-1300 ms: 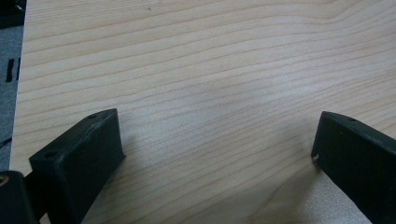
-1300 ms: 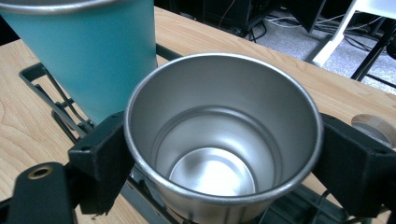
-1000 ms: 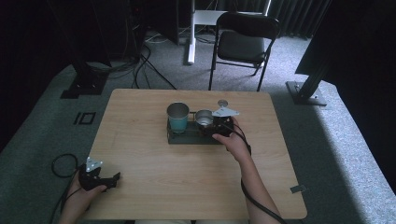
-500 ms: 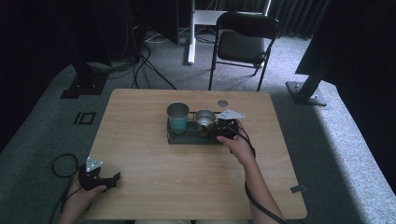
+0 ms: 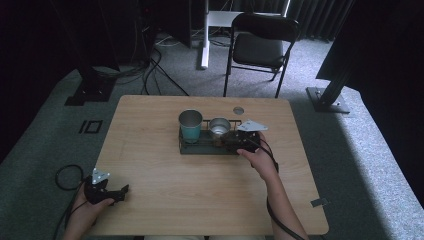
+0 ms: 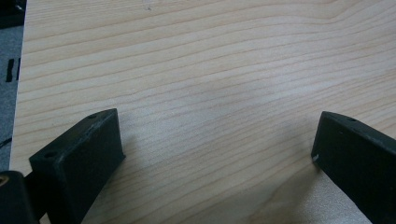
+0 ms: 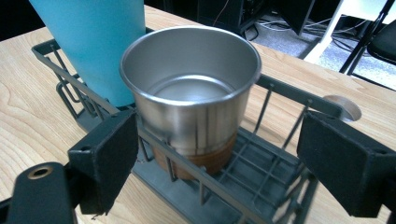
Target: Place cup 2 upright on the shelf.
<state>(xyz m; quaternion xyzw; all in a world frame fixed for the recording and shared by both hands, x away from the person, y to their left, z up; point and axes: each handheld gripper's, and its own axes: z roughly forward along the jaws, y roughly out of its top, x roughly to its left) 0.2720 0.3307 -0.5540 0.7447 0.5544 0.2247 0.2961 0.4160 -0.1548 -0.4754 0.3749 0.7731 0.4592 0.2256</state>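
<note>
A dark wire rack (image 5: 200, 147) sits mid-table holding a tall teal cup (image 5: 190, 126) at its left and a shorter steel cup (image 5: 219, 127) beside it. My right gripper (image 5: 236, 142) is at the rack's right end, open. In the right gripper view its jaws (image 7: 224, 156) stand wide on either side of the steel cup (image 7: 191, 93), low by the rack's rail (image 7: 261, 177), touching nothing; the teal cup (image 7: 93, 42) rises behind. My left gripper (image 5: 116, 191) rests open at the table's near left corner, jaws (image 6: 215, 149) over bare wood.
A round cable hole (image 5: 238, 110) lies in the table just behind the rack. Beyond the far edge stand a black folding chair (image 5: 262, 45) and a white desk leg (image 5: 204, 35). Cables trail on the floor at the left (image 5: 65, 175).
My right gripper has drifted slightly to the right, away from the steel cup. The cups, the rack and my left gripper have stayed put.
</note>
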